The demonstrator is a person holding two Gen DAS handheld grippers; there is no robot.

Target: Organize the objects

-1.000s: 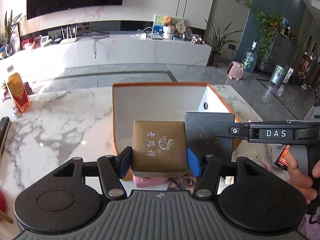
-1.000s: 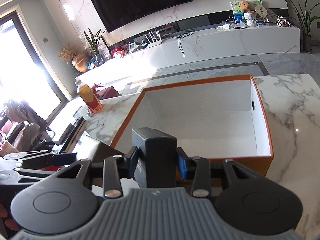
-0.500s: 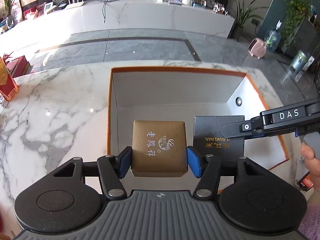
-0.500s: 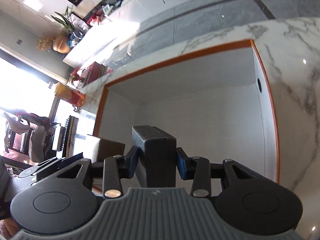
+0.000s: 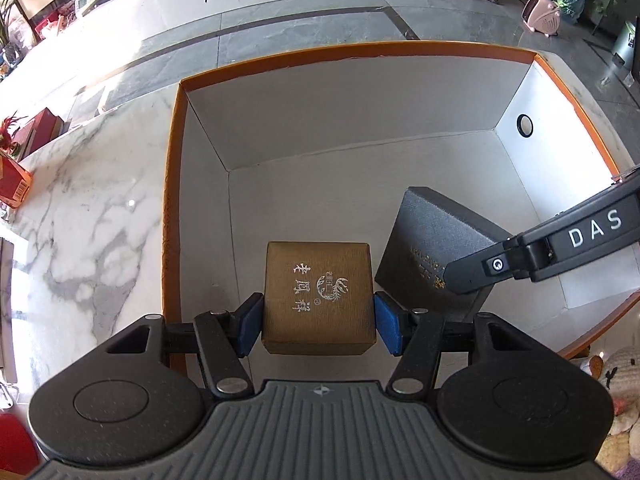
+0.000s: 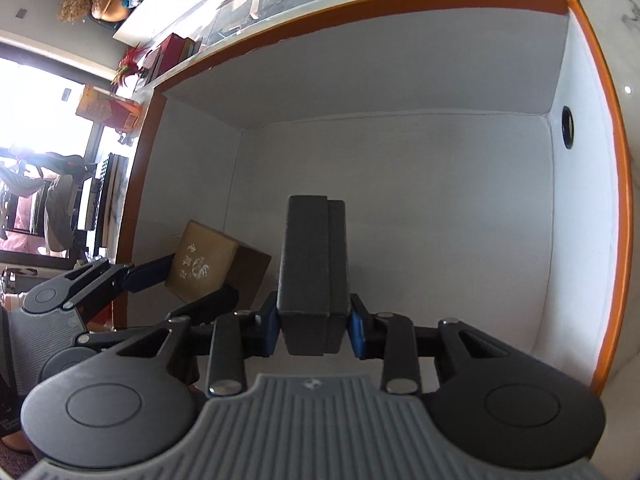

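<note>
Now we note both hands dropped from above rim to inside orange box [image 5: 170, 216].
Left gripper [image 5: 319, 322] clamped on brown box [image 5: 319, 296], low over white floor near left wall.
Right gripper [image 6: 313, 330] on dark grey box [image 6: 314, 268], jaws closing tighter; grey box just beside brown one.
Earlier both hovered outside; release looks next.
Far: marble table [image 5: 92, 200], floor beyond.

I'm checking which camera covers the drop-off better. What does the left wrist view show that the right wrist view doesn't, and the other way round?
Only the left wrist view: gold lettering on the dark grey box, and a pink heater on the floor.
Only the right wrist view: the dark grey box's narrow edge between the closing right gripper's pads, and a keyboard.
Both: the orange-rimmed storage box, and the brown box clamped in the left gripper.
</note>
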